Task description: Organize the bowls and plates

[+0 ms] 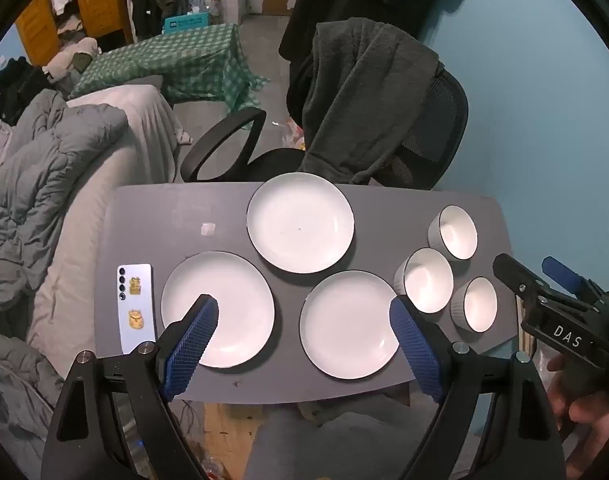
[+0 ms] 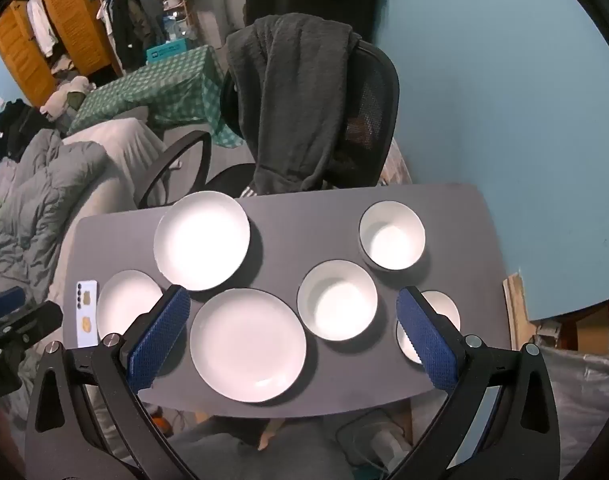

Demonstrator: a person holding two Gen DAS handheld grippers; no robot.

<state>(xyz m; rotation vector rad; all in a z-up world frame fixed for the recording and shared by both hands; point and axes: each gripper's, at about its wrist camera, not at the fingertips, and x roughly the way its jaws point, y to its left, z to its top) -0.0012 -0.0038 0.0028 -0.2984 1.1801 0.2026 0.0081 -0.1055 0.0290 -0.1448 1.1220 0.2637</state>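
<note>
We are holding left gripper (image 1: 304, 348) and right gripper (image 2: 294, 340) above table (image 1: 176, 216), jaws spread wide, empty. Plates (image 1: 218, 308) lying centre-left, nearer left gripper; bowls (image 2: 337, 299) lying right, nearer right gripper.

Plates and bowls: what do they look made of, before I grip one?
Plates: likely glazed ceramic, glossy white with a thin dark rim; light glares off the surface. Bowls: seemingly the same ware, white inside, with a grey ribbed outer wall in the left wrist view. Melamine cannot be ruled out.
</note>
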